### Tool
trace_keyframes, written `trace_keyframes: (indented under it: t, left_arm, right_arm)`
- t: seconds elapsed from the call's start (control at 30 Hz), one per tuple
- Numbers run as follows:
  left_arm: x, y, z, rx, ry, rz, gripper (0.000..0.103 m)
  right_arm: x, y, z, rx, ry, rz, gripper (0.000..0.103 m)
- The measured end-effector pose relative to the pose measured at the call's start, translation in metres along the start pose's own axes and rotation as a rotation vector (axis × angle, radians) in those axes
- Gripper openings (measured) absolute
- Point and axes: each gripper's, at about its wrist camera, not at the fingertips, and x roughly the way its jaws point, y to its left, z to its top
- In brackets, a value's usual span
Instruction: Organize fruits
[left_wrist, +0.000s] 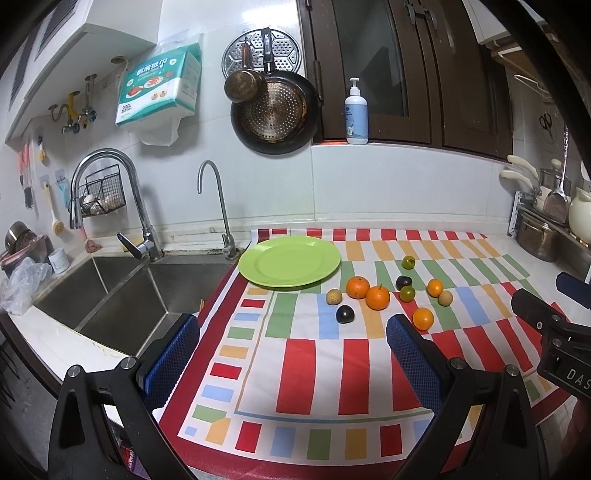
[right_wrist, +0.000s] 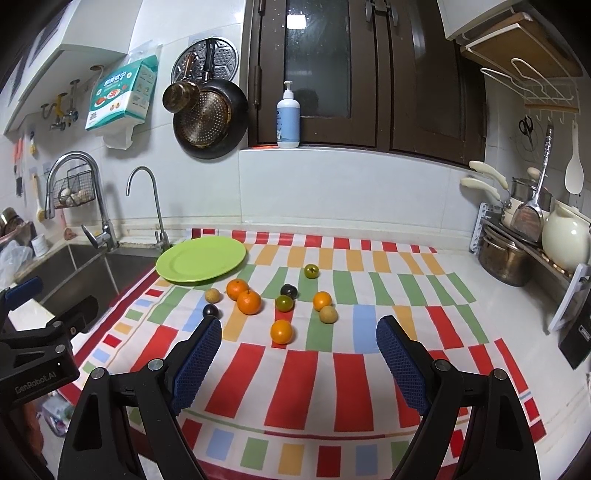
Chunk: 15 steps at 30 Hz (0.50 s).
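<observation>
An empty green plate (left_wrist: 289, 266) (right_wrist: 201, 259) lies at the back left of a striped cloth. Several small fruits lie loose to its right: oranges (left_wrist: 377, 297) (right_wrist: 249, 302), a near orange (left_wrist: 423, 318) (right_wrist: 282, 331), dark plums (left_wrist: 345, 314) (right_wrist: 211, 311), green fruits (left_wrist: 407, 293) (right_wrist: 284, 302) and tan longans (left_wrist: 333, 296) (right_wrist: 328, 314). My left gripper (left_wrist: 295, 354) is open and empty, above the cloth short of the fruits. My right gripper (right_wrist: 299, 354) is open and empty, just short of the near orange; it also shows in the left wrist view (left_wrist: 546, 325).
A double steel sink (left_wrist: 122, 295) with two taps lies left of the cloth. A pot rack with a kettle (right_wrist: 565, 240) stands at the right. Pans (left_wrist: 275, 110) hang on the wall, and a soap bottle (left_wrist: 356, 114) stands on the sill.
</observation>
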Motion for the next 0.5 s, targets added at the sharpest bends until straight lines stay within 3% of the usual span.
trace_keyframes:
  t: [0.5]
  left_arm:
    - [0.0038,-0.0006,0.0011,0.0,-0.001,-0.001,0.103]
  right_arm:
    - [0.0039,0.0019,0.0022,-0.004,-0.005,0.007,0.087]
